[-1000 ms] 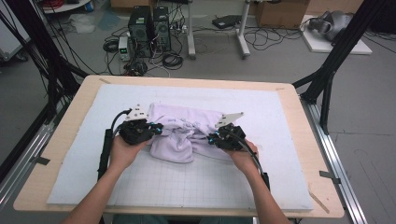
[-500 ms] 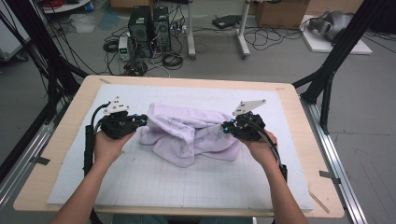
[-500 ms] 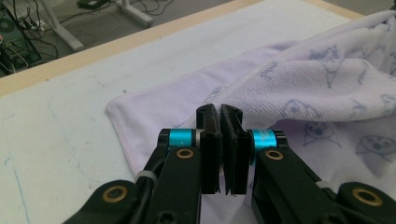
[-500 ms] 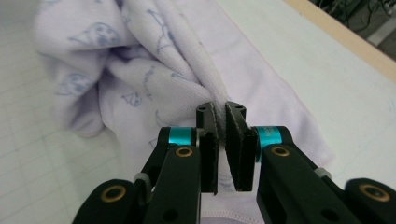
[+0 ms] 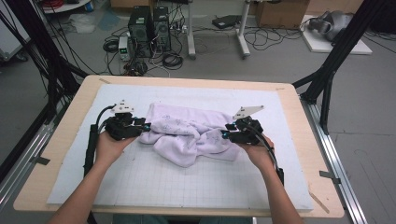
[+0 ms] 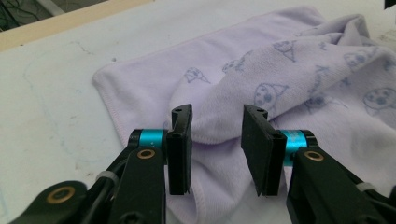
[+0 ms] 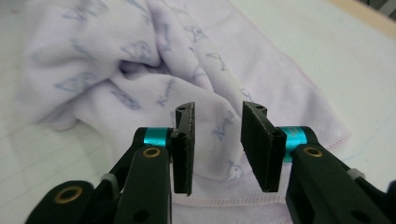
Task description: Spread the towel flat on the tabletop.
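Item: pale lilac terry towel [image 5: 187, 133] with a faint blue-grey printed pattern and a stitched hem. It lies crumpled near the middle of the white gridded mat [image 5: 177, 186], which covers the light wooden table [image 5: 56, 154]. The far part lies fairly flat; the near part is bunched into rolled folds, with a rounded lobe hanging toward 6 o'clock.

Left gripper [image 5: 140, 127]: black, two-jawed, with turquoise collars, at the towel's 9 o'clock edge, held level and pointing toward 3 o'clock. Its jaws have just been opening and stand apart; in the left gripper view [image 6: 218, 147] a fold of cloth lies in the gap behind them, and neither pad presses on it.

Right gripper [image 5: 226, 133]: same make, at the towel's 3 o'clock edge, pointing toward 9 o'clock. Its jaws have likewise just been opening; in the right gripper view [image 7: 217, 147] they stand parted over the hemmed corner, clamping nothing.

Forearms enter from 6 o'clock, one hand behind each gripper.
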Available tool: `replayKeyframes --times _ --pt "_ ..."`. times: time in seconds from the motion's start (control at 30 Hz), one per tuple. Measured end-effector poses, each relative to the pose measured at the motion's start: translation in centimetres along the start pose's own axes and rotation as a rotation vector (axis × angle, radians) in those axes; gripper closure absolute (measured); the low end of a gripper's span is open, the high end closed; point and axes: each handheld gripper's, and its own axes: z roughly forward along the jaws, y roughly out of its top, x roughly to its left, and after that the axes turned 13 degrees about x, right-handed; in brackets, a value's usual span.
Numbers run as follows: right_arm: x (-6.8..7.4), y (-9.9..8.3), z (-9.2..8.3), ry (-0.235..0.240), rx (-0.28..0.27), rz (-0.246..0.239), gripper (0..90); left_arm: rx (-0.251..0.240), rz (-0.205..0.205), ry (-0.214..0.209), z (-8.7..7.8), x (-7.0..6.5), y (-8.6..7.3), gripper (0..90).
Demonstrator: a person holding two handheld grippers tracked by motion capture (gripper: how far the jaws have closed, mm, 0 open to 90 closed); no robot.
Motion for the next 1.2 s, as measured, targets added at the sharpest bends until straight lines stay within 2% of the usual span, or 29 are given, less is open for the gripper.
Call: replayKeyframes --times 0.07,0.17,0.23,0.27,0.33,0.4,0.47,0.53,0.67,0.73,0.8,0.87,1.07,1.2 --pt "0.7 -0.4 -0.7 0.018 -0.034 -0.014 65.1 -0.004 0.020 -0.017 -0.3 -0.3 -0.4 62.9" --pt "2.4 -0.8 -0.5 0.047 -0.047 -0.043 66.2 0.023 0.056 -0.074 0.5 -1.3 -0.9 64.3" --pt "3.5 -0.8 0.1 0.059 -0.038 -0.064 67.0 0.041 0.084 -0.102 1.3 -2.1 -1.1 64.9" --pt "4.0 -0.7 0.5 0.065 -0.029 -0.076 67.0 0.058 0.112 -0.116 1.9 -2.7 -1.1 64.5" --pt "5.2 -0.5 1.6 0.074 -0.005 -0.105 67.5 0.078 0.155 -0.110 2.7 -3.7 -1.0 56.6" --pt "5.7 -0.3 2.7 0.091 0.004 -0.103 66.6 0.085 0.173 -0.144 3.6 -4.4 -0.8 54.7" --pt "6.0 -0.1 3.7 0.100 0.021 -0.105 65.9 0.110 0.188 -0.131 4.6 -5.0 -0.5 54.2" --pt "6.4 0.1 4.8 0.100 0.040 -0.105 65.0 0.131 0.187 -0.131 5.4 -5.1 -0.3 58.2" --pt "7.0 0.7 6.8 0.093 0.073 -0.114 67.6 0.166 0.176 -0.131 6.6 -4.8 -0.4 75.3" --pt "7.0 0.8 7.3 0.099 0.083 -0.124 77.4 0.157 0.174 -0.124 6.4 -4.8 -0.3 78.4" --pt "7.0 0.9 7.2 0.101 0.074 -0.138 82.1 0.152 0.184 -0.115 6.0 -5.0 -0.3 79.4" --pt "6.9 0.8 6.6 0.110 0.065 -0.145 83.1 0.134 0.184 -0.116 5.1 -5.1 -0.3 79.6" --pt "6.5 0.4 4.0 0.107 -0.004 -0.138 83.6 0.043 0.128 -0.151 1.9 -4.5 -0.4 79.6" --pt "6.2 0.2 2.7 0.114 -0.034 -0.132 83.7 0.011 0.104 -0.172 0.8 -4.3 -0.5 79.8"
